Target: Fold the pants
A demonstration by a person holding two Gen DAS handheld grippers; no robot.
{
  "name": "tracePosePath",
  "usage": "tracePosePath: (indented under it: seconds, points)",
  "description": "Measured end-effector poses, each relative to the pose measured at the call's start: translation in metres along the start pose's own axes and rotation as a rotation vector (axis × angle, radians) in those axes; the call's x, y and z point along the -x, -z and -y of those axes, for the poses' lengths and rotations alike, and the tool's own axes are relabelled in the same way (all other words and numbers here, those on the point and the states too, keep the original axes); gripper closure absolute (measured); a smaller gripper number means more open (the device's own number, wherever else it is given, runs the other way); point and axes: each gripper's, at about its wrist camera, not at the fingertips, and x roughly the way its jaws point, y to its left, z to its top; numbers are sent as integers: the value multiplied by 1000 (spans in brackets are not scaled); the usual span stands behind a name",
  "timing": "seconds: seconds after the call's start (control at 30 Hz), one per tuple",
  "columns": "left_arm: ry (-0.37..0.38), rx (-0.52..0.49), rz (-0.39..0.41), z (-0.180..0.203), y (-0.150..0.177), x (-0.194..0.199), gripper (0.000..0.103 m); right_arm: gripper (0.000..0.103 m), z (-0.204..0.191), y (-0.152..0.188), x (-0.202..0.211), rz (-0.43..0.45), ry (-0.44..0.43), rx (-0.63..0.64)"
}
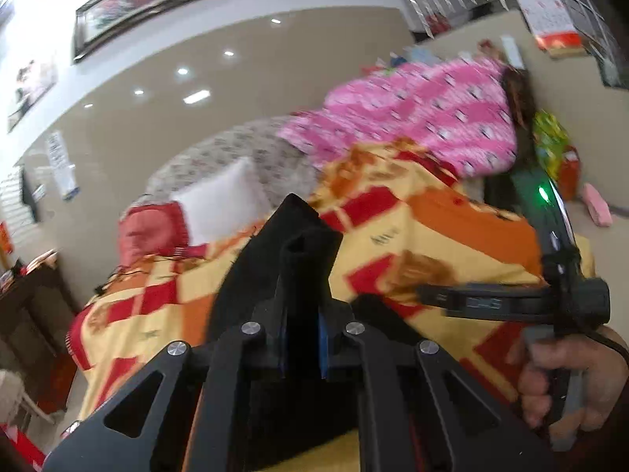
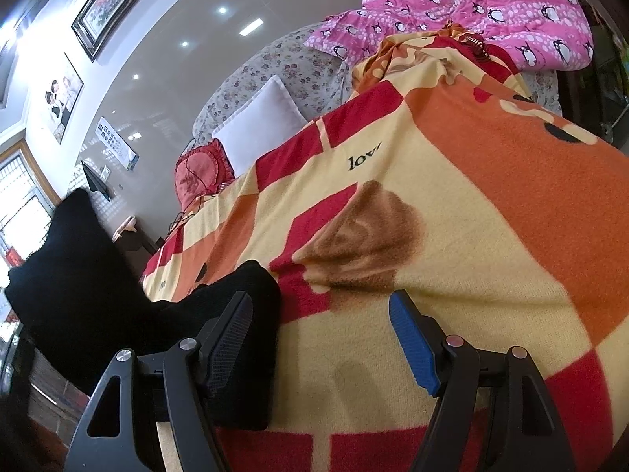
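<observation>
The black pants (image 1: 271,275) are pinched in my left gripper (image 1: 302,346), which is shut on the fabric and holds it lifted above the bed. In the right wrist view the pants (image 2: 118,299) hang at the left, with one end lying on the blanket beside my left finger. My right gripper (image 2: 322,338) is open and empty, low over the blanket, just right of the pants. It also shows at the right of the left wrist view (image 1: 432,297), held by a hand.
The bed carries a red, orange and yellow checked blanket (image 2: 432,236). A pink penguin quilt (image 2: 491,11), a white pillow (image 2: 259,129) and a red cushion (image 2: 200,177) lie at its far end. A dark side table (image 1: 27,295) stands at the left.
</observation>
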Motion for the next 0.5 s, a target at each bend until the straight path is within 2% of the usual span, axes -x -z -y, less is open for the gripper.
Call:
tracePosePath:
  seconds: [0.1, 0.3, 0.37, 0.4, 0.47, 0.5]
  points:
    - [7, -63, -37, 24, 11, -17, 94, 29, 1, 0, 0, 1, -1, -1]
    - [2, -166, -114, 47, 32, -42, 93, 29, 1, 0, 1, 2, -3, -2]
    - [25, -178, -134, 53, 38, -44, 86, 29, 1, 0, 1, 3, -2, -2]
    - [65, -171, -131, 54, 41, -44, 73, 29, 1, 0, 1, 2, -1, -2]
    - [87, -160, -112, 54, 42, -39, 66, 29, 2, 0, 1, 3, -3, -3]
    - [114, -134, -102, 49, 41, -34, 56, 29, 2, 0, 1, 4, -4, -3]
